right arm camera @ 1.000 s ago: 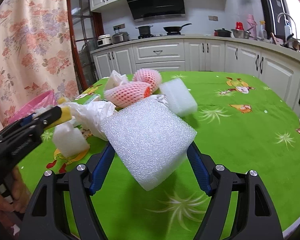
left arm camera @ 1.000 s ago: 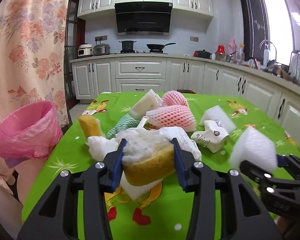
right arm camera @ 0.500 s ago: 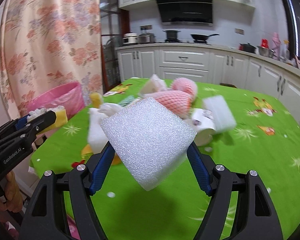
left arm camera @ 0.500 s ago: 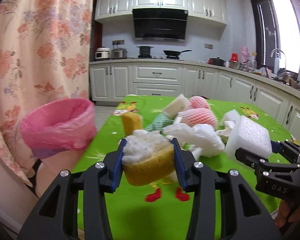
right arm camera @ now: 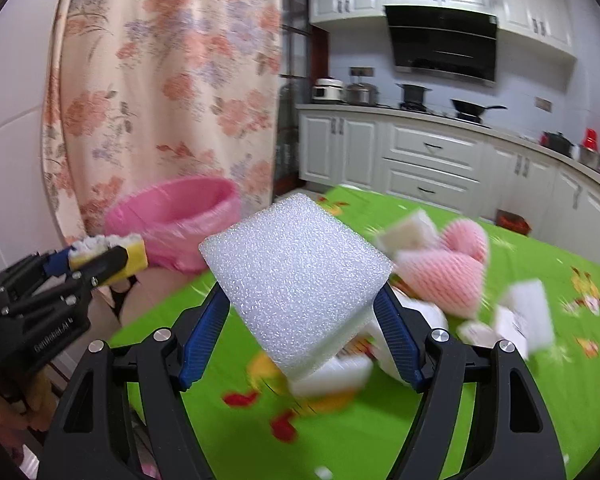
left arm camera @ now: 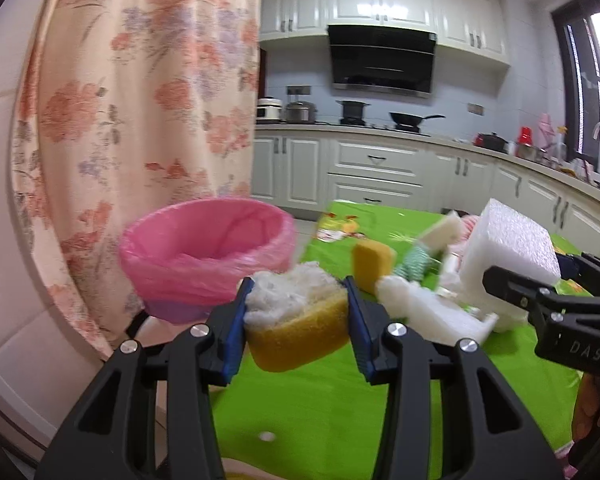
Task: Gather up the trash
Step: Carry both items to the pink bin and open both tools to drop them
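Note:
My left gripper (left arm camera: 296, 320) is shut on a yellow sponge (left arm camera: 300, 342) topped with a white fluffy wad, held above the green table's left edge. It shows again at the left of the right wrist view, the left gripper (right arm camera: 100, 260) still clamping the sponge (right arm camera: 134, 255). My right gripper (right arm camera: 302, 312) is shut on a big white foam block (right arm camera: 296, 280), seen too in the left wrist view as the foam block (left arm camera: 508, 250). A bin with a pink bag (left arm camera: 208, 248) stands beside the table, just ahead and left of both grippers; the same pink-bagged bin (right arm camera: 176, 220) appears in the right view.
More trash lies on the green tablecloth (left arm camera: 320, 392): a second yellow sponge (left arm camera: 372, 264), white foam pieces (left arm camera: 420, 312), pink fruit nets (right arm camera: 448, 276) and a crumpled carton (right arm camera: 516, 320). A floral curtain (left arm camera: 140, 120) hangs behind the bin. Kitchen cabinets (left arm camera: 380, 168) line the back.
Both grippers have swung left and risen a little with their loads, away from the trash pile. The pink bin has come from the far left towards the middle of both views.

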`<move>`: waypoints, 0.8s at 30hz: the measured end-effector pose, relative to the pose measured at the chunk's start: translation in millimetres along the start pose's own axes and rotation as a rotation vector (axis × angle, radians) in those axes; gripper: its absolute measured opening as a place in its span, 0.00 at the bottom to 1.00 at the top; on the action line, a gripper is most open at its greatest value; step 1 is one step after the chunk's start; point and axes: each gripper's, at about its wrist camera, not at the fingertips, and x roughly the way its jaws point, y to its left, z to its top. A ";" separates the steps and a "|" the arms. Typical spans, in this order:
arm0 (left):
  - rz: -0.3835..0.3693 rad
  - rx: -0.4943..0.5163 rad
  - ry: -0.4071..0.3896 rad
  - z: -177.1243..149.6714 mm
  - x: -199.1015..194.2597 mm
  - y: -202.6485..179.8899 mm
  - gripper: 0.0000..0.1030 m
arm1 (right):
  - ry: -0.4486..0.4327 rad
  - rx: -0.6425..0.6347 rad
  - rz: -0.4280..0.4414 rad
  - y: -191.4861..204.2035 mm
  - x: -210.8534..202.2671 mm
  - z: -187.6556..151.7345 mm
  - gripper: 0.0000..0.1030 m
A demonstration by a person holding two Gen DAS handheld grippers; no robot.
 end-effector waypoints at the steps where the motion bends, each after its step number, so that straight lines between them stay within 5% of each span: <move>1: 0.009 -0.005 -0.004 3.3 0.2 3.5 0.42 | -0.001 -0.012 0.018 5.9 4.8 6.0 0.68; 11: 0.136 -0.043 -0.013 48.8 34.4 63.5 0.42 | -0.011 -0.106 0.185 52.9 71.0 66.2 0.68; 24: 0.172 -0.157 0.092 69.1 134.1 145.1 0.42 | 0.066 -0.154 0.301 97.8 179.5 113.1 0.69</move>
